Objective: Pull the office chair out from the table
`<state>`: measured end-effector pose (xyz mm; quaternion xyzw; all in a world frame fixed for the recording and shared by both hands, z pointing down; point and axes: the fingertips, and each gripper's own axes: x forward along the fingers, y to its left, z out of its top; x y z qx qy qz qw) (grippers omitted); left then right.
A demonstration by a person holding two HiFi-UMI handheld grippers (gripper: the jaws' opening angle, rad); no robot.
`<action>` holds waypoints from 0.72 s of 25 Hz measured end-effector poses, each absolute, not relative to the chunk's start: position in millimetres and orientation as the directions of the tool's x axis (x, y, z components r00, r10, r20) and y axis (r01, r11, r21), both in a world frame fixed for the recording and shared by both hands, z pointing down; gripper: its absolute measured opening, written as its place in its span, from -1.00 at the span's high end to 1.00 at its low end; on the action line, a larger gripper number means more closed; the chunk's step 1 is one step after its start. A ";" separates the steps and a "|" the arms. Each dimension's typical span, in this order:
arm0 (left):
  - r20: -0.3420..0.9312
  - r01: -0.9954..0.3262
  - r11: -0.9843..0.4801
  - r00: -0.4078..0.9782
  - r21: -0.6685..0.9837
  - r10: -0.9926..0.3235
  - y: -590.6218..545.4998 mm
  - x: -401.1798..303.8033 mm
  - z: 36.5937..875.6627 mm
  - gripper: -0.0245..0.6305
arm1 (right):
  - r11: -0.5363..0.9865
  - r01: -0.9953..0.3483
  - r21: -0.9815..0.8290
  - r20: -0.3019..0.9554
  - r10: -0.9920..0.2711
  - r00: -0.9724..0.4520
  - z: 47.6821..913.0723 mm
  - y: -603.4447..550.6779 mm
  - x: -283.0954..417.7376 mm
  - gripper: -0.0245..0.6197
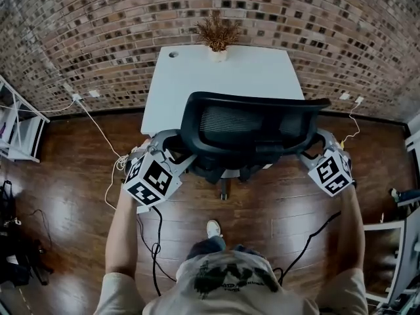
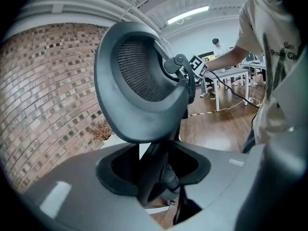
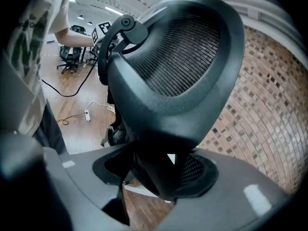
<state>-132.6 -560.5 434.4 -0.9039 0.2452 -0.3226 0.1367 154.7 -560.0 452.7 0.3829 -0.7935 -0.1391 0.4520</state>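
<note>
A black mesh-backed office chair (image 1: pixel 256 120) stands tucked against the white table (image 1: pixel 223 77). My left gripper (image 1: pixel 176 151) is at the left edge of the backrest, and my right gripper (image 1: pixel 314 151) is at the right edge. In the left gripper view the backrest (image 2: pixel 139 71) rises just ahead, and its black frame edge runs between the jaws of my left gripper (image 2: pixel 154 177), which are closed onto it. In the right gripper view my right gripper (image 3: pixel 159 170) likewise grips the frame under the backrest (image 3: pixel 178 66). The seat and wheels are mostly hidden.
A potted dried plant (image 1: pixel 217 35) sits at the table's far edge by the brick wall. Cables (image 1: pixel 105 143) trail over the wooden floor on both sides. A white shelf (image 1: pixel 16 126) stands at the left and white furniture (image 1: pixel 400 241) at the right. The person's foot (image 1: pixel 213 228) is behind the chair.
</note>
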 end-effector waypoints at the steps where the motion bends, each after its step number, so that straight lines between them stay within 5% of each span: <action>1: 0.523 -0.355 -0.844 0.667 -0.403 -0.531 -557.0 -133.2 435.8 0.29 | 0.669 -0.482 0.566 0.612 -0.733 -0.298 453.9 -556.0 153.9 0.10; 18: 0.539 -0.371 -0.847 0.656 -0.380 -0.529 -454.7 -144.5 433.4 0.27 | 0.654 -0.484 0.582 0.583 -0.750 -0.313 452.3 -445.5 139.7 0.10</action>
